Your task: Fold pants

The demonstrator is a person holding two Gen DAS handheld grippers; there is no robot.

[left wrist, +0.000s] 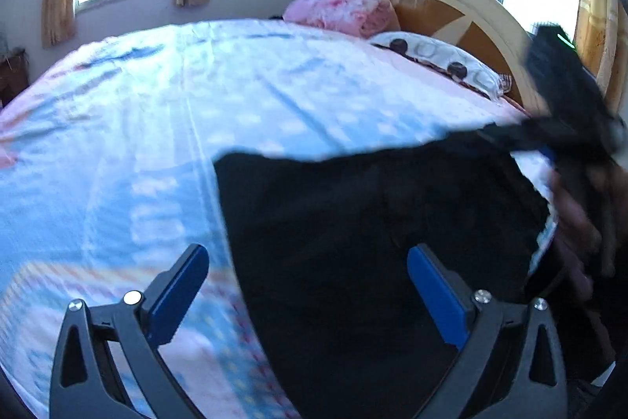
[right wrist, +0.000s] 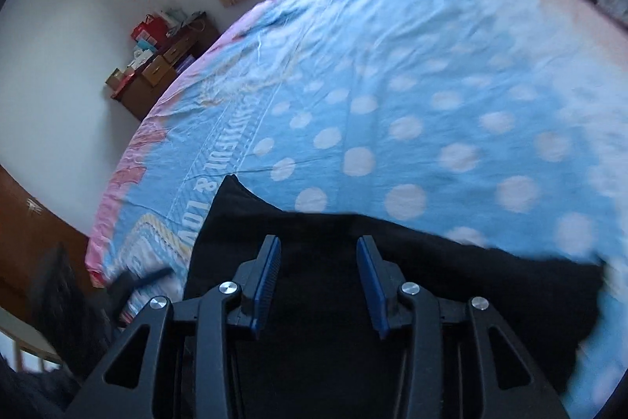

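One pair of black pants [left wrist: 373,242]; one bed sheet [right wrist: 431,85]; two grippers, left gripper [left wrist: 308,285] and right gripper [right wrist: 318,281]; two pillows, pink pillow [left wrist: 337,12] and patterned pillow [left wrist: 435,59]; one wooden dresser [right wrist: 157,77].

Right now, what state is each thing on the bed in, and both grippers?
Black pants: lying on the bed sheet, held by neither gripper.
Left gripper: open wide, nothing between the pads.
Right gripper: open above the pants, gripping nothing.
Bed sheet: spread out, lightly creased.
Pink blanket: bundled near the headboard.
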